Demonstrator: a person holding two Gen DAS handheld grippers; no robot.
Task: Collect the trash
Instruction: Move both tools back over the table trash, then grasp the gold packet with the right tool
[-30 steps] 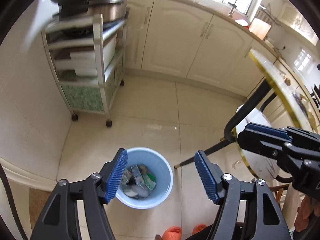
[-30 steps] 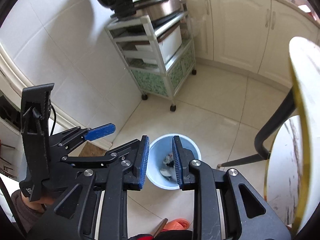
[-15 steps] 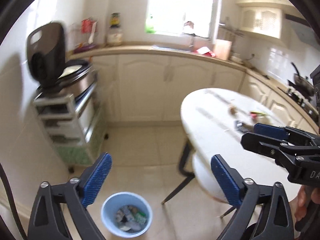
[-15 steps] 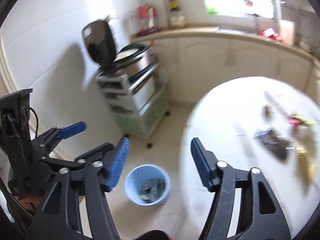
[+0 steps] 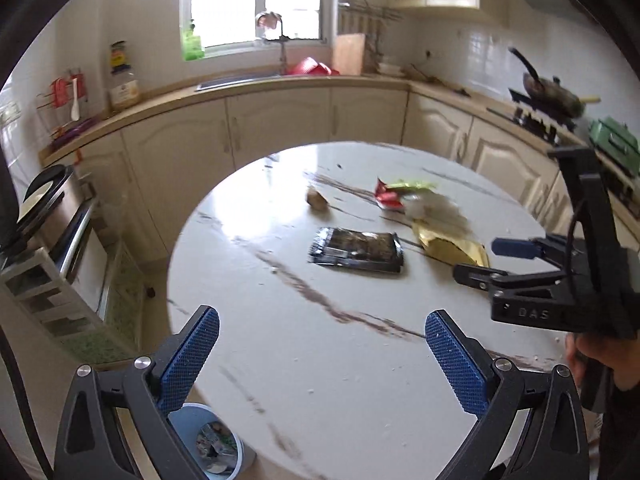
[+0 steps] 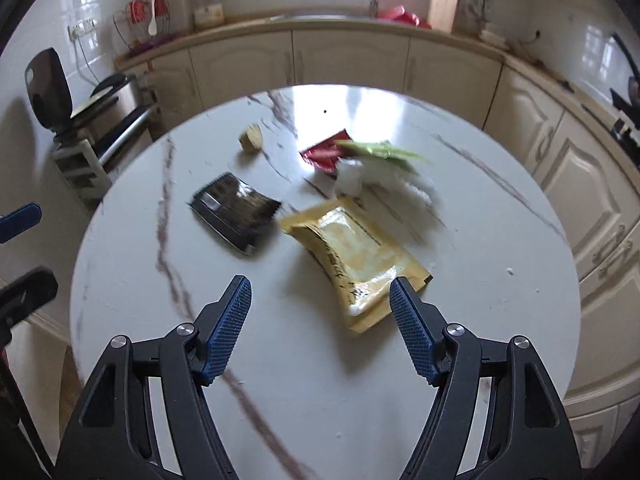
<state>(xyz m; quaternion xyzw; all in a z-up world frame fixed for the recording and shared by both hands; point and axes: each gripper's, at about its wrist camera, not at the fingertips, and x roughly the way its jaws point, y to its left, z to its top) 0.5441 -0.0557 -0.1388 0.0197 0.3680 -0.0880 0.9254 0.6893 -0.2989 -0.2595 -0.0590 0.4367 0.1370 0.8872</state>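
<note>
Trash wrappers (image 6: 352, 256) gold, black, red, crumpled on table (image 6: 320, 380), both grippers wide, empty.

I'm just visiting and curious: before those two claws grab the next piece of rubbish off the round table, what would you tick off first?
1. Right gripper open and holding nothing: ok.
2. Left gripper open and holding nothing: ok.
3. Rubbish waiting on the table: ok; gold packet, black packet, red wrapper, white tissue.
4. Nearest target lined up: ok; the gold packet lies just ahead of the right gripper.
5. Gold packet free of neighbours: cannot tell; its far corner sits very near the black packet.
6. Blue bin has room: cannot tell; it already holds trash and is partly hidden.
</note>
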